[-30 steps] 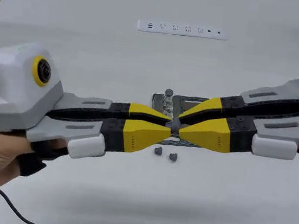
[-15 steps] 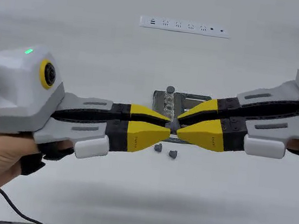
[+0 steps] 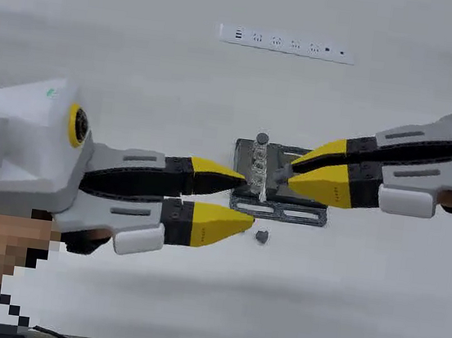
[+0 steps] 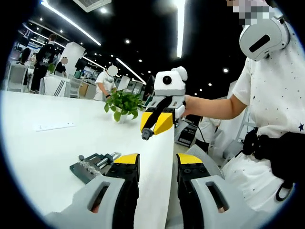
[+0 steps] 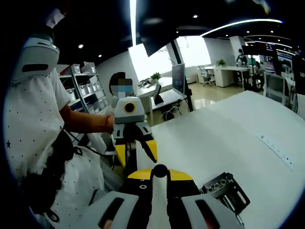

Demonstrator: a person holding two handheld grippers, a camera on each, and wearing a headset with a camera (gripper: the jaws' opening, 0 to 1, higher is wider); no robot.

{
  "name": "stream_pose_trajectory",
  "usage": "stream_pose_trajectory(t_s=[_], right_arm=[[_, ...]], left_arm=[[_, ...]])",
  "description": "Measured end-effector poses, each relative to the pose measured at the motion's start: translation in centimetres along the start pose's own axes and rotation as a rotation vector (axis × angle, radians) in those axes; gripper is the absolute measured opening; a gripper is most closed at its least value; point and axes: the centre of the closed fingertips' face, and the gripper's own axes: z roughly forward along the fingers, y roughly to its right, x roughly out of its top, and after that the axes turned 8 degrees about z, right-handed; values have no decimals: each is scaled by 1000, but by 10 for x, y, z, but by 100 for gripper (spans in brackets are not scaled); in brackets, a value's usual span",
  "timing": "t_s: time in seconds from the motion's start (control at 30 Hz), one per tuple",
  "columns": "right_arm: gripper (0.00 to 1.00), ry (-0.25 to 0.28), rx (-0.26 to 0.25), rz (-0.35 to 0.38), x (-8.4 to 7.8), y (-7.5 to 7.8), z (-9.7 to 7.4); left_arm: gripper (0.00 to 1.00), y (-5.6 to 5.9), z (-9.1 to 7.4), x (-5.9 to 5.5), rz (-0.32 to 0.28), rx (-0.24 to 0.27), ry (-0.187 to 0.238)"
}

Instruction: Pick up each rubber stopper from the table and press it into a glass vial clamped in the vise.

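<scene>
Head view: over the table, the left gripper is spread and empty, the right gripper pinches a stopper by the vise, whose far vial looks capped; a loose stopper lies nearer, unplaced.

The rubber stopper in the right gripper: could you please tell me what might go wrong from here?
1. The right gripper pinches the rubber stopper only at its jaw tips, so it may slip or tilt when pressed.
2. The glass vials stand close together in the vise, so the jaws could knock the stoppered vial.
3. The open left gripper hangs near the loose stopper on the table and might nudge it.
</scene>
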Motion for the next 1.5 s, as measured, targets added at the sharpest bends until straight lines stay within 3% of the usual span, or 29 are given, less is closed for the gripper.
stream_pose_trajectory(t_s=[0.3, 0.57, 0.7, 0.83, 1.17, 1.5], right_arm=[[5, -132, -107, -31, -1, 53, 13], [5, -287, -177, -96, -13, 89, 30], [5, -365, -211, -141, -17, 108, 40], [5, -435, -233, -180, -23, 124, 48], [5, -571, -239, -224, -46, 152, 69], [5, -626, -263, -223, -60, 173, 77]], left_arm=[[47, -9, -3, -24, 84, 76, -80], [71, -23, -11, -39, 138, 154, -111], [77, -28, -15, -49, 161, 184, -139], [86, -31, -17, -55, 156, 204, -139], [92, -36, -25, -65, 147, 233, -148], [93, -37, -25, -67, 134, 238, -133]])
